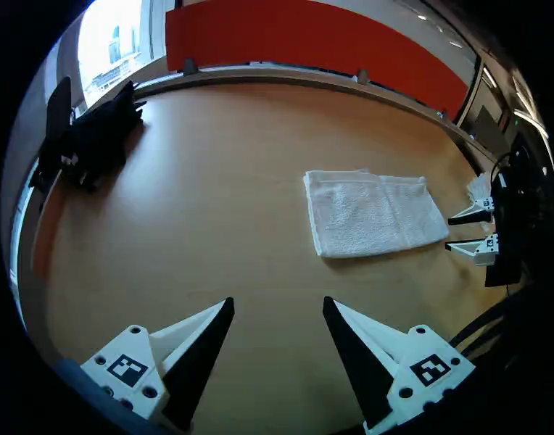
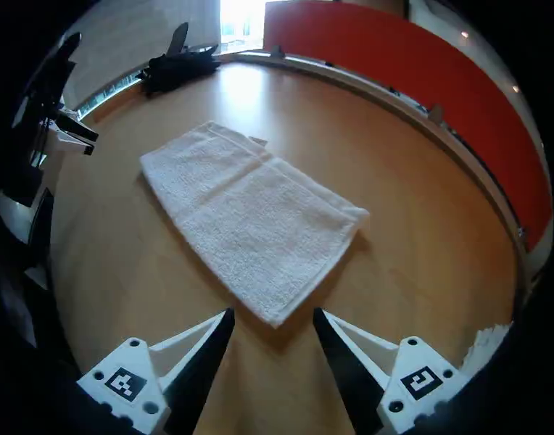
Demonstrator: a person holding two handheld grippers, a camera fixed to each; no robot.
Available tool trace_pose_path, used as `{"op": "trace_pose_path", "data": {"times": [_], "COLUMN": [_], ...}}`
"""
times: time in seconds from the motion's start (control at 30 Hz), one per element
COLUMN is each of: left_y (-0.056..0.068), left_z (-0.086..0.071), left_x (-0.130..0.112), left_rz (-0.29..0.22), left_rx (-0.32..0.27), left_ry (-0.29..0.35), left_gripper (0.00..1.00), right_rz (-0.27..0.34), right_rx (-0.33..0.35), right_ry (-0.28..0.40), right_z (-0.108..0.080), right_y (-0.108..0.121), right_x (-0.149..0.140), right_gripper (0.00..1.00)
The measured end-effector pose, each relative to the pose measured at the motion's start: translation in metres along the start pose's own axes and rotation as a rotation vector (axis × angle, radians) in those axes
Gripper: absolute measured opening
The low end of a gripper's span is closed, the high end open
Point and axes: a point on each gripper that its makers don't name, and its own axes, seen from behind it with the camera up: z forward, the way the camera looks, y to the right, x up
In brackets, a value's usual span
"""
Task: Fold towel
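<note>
Lying folded flat on the wooden table (image 2: 422,254), the white terry towel (image 2: 248,217) is showing its near corner between the tips of the right gripper (image 2: 273,313), whose fingers are standing apart, clasping nothing. The left gripper (image 1: 278,301), likewise spread and empty, is hovering well back, with the towel ahead to its right. Black-and-white square markers (image 2: 125,383) are showing on the fingers.

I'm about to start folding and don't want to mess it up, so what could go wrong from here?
1. The right gripper hangs open at the near corner of the towel. The towel looks layered, so the gripper may pinch just the top layer.
2. The left gripper is open and well away from the towel. Pulling one corner alone could drag it crooked across the smooth table.
</note>
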Motion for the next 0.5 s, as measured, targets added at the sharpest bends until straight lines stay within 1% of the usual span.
{"op": "trace_pose_path", "data": {"times": [0.23, 0.4, 0.5], "left_y": [-0.0035, -0.003, -0.0029], "left_z": [-0.0026, -0.0045, -0.0055], "left_x": [-0.0041, -0.0036, -0.0029], "left_rz": [-0.016, -0.023, -0.026], "left_rx": [0.003, -0.002, -0.004], "left_ry": [-0.002, 0.001, 0.004], "left_gripper": [0.91, 0.91, 0.91], "right_rz": [0.003, -0.001, -0.004], "right_rx": [0.017, 0.018, 0.023], "right_ry": [-0.021, -0.04, -0.045], "right_z": [0.0009, 0.0015, 0.0017], "right_y": [0.0001, 0.0009, 0.0002], "right_x": [-0.0037, -0.0075, -0.0085], "right_gripper": [0.62, 0.57, 0.5]}}
